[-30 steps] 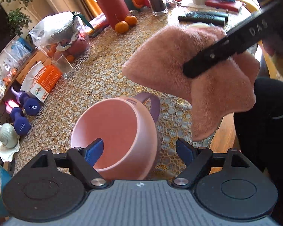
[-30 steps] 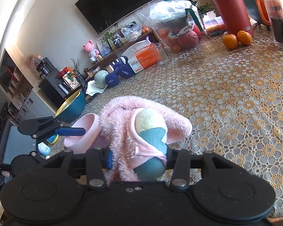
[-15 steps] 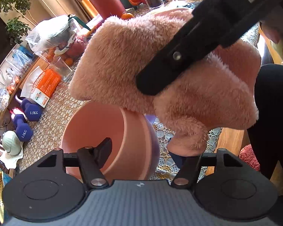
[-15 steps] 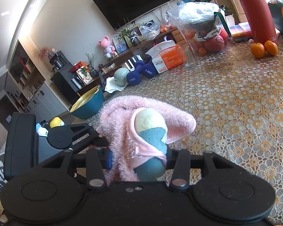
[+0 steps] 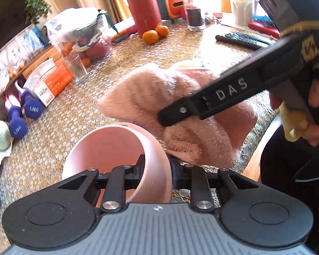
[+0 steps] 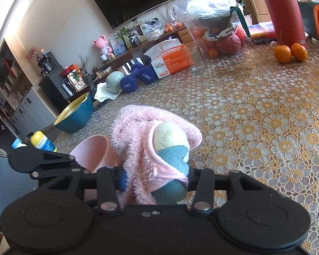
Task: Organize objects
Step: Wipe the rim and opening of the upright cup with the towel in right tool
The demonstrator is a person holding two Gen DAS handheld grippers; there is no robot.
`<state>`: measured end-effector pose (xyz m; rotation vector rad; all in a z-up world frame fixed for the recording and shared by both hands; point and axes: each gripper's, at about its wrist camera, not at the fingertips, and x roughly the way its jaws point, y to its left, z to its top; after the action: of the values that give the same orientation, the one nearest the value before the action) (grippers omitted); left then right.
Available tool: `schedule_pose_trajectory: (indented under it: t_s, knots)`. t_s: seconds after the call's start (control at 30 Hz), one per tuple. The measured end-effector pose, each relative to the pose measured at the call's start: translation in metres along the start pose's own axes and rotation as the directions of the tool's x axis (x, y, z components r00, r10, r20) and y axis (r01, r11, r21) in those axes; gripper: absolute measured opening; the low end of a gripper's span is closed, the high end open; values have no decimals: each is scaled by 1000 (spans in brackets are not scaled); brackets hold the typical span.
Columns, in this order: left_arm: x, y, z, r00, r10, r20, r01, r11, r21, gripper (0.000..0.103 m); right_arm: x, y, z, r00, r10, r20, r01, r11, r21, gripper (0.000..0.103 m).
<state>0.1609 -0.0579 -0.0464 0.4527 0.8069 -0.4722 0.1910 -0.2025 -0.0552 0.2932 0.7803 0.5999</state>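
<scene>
My left gripper (image 5: 156, 170) is shut on the wall of a pink cup (image 5: 114, 148), one finger inside and one outside, near the table's front edge. My right gripper (image 6: 156, 178) is shut on a fluffy pink plush towel (image 6: 138, 136) with a cream and teal patch. In the left wrist view the towel (image 5: 151, 93) hangs just right of and above the cup, with the right gripper's black arm (image 5: 223, 95) across it. In the right wrist view the cup (image 6: 95, 150) sits left of the towel.
The table has a gold lace cloth (image 6: 255, 110). On it stand a red flask (image 5: 145, 8), two oranges (image 5: 155, 34), an empty glass (image 5: 77, 70), a dark jar (image 5: 193, 16), remotes (image 5: 242, 38) and a bagged bowl of fruit (image 5: 83, 36). Dumbbells (image 6: 136, 78) lie at the far left edge.
My left gripper has gone from open around the cup to shut on its wall. The right gripper with the towel swung in over the cup, then drew back to the right.
</scene>
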Motion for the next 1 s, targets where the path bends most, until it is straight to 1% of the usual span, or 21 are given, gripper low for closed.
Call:
schedule_pose_trajectory:
  t_s: [0.07,0.1,0.17,0.27,0.33,0.43,0.6,0.73,0.83,1.0]
  knots:
    - [-1,7,0,1000,-14,7,14,999,-49,23,1,-8,-2,999,-41,-10,41,999,16,44]
    - [-2,10,0,1000,-24,13,25,997,-71,23,-1,-11,-3,999,-39,-12,40,999,32,44]
    - [-1,15,-1,999,-39,19,41,994,-106,23,-10,-14,-5,1000,-3,-2,3,998,56,44]
    - [-1,13,-2,999,-37,22,39,993,-109,23,-26,-4,-3,997,72,15,-72,997,41,44]
    - [-1,12,-3,999,-36,22,38,993,-108,23,-32,6,-2,993,120,12,-121,992,22,44]
    - [0,13,-2,999,-37,20,39,994,-106,23,-30,20,1,990,143,-6,-143,990,-8,44]
    - [0,14,-4,999,-45,23,47,993,-110,23,-16,19,2,993,120,-23,-120,993,-1,44]
    - [0,16,-4,998,-53,28,56,991,-118,23,-5,8,0,996,84,-33,-83,996,23,44]
    - [0,18,-4,998,-54,29,57,990,-131,23,-3,2,-1,999,37,-38,-36,999,22,44]
    - [-4,24,-3,997,-57,44,64,981,-181,23,-13,-9,-4,999,40,-24,-38,997,60,44]
